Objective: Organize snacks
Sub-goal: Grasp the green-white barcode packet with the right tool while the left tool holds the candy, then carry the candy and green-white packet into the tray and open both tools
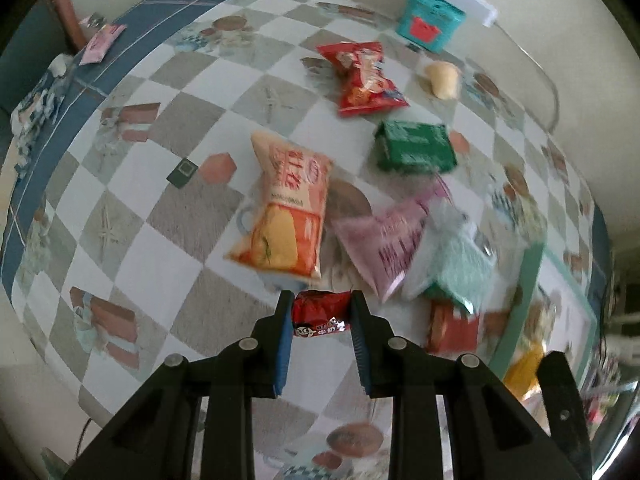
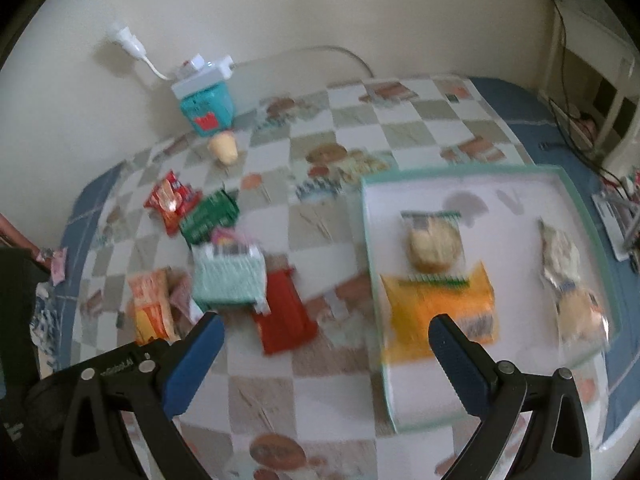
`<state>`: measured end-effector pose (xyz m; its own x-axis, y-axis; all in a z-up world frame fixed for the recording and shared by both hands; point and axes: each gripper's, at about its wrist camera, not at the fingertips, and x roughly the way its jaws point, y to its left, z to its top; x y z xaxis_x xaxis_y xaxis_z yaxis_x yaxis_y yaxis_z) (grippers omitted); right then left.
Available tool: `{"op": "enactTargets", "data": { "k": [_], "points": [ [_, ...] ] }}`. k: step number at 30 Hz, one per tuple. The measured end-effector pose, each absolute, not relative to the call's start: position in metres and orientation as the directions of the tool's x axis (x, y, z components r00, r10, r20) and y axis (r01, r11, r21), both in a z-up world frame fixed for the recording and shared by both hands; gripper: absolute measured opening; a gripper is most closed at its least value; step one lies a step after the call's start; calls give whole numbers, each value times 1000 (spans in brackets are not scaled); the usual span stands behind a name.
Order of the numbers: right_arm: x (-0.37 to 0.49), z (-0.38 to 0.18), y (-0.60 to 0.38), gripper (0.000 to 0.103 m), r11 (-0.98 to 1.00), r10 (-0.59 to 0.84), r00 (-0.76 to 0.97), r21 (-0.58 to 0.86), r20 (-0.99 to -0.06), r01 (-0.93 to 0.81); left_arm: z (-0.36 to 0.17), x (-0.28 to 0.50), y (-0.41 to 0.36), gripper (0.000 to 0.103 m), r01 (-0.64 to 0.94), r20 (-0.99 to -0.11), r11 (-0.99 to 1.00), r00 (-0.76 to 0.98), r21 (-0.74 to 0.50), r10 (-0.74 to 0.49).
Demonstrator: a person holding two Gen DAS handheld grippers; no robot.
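My left gripper point(image 1: 321, 312) is shut on a small red wrapped candy point(image 1: 321, 314), held above the checkered tablecloth. Ahead of it lie an orange chip bag point(image 1: 286, 212), a pink packet point(image 1: 384, 240), a mint-green packet point(image 1: 460, 268), a green packet point(image 1: 416, 146) and a red snack bag point(image 1: 366, 78). My right gripper point(image 2: 326, 340) is open and empty, above the cloth between a red packet point(image 2: 284, 316) and the white tray point(image 2: 400, 408). The tray holds a yellow bag point(image 2: 436, 304), a round pastry pack point(image 2: 434, 244) and clear-wrapped buns point(image 2: 572, 280).
A teal box point(image 2: 206, 110) with a white power strip on top stands by the wall, with a cream-coloured piece point(image 2: 224, 148) in front of it. A small pink packet point(image 1: 100, 42) lies at the table's far left edge. A white rack with cables point(image 2: 592, 80) stands at the right.
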<state>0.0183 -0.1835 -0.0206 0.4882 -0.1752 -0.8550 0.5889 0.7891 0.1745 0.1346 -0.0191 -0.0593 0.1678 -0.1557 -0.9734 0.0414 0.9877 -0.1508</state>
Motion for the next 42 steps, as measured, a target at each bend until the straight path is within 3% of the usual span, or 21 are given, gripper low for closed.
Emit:
{"op": "enactTargets", "data": {
  "k": [11, 18, 20, 36, 37, 39, 42],
  "points": [
    [71, -51, -186, 103, 787, -95, 482, 231, -871, 572, -78, 185, 2, 28, -159, -975, 970, 152, -184, -160],
    [95, -65, -171, 95, 815, -57, 473, 232, -879, 531, -64, 206, 11, 28, -165, -962, 960, 195, -225, -192],
    [99, -66, -167, 83, 824, -55, 471, 226, -881, 519, -62, 211, 11, 28, -169, -958, 957, 206, -235, -199],
    [105, -76, -159, 82, 827, 3, 461, 261, -888, 497, -56, 204, 18, 28, -163, -950, 953, 225, -255, -216],
    [104, -78, -160, 80, 824, 8, 459, 266, -889, 500, -56, 204, 17, 28, -161, -950, 953, 225, -255, -216],
    [103, -76, -161, 62, 820, 15, 469, 280, -883, 500, -56, 203, 15, 28, -158, -950, 954, 225, -256, -218],
    [101, -70, -165, 61, 818, 19, 481, 290, -877, 497, -53, 202, 13, 28, -147, -948, 955, 230, -257, -220]
  ]
}}
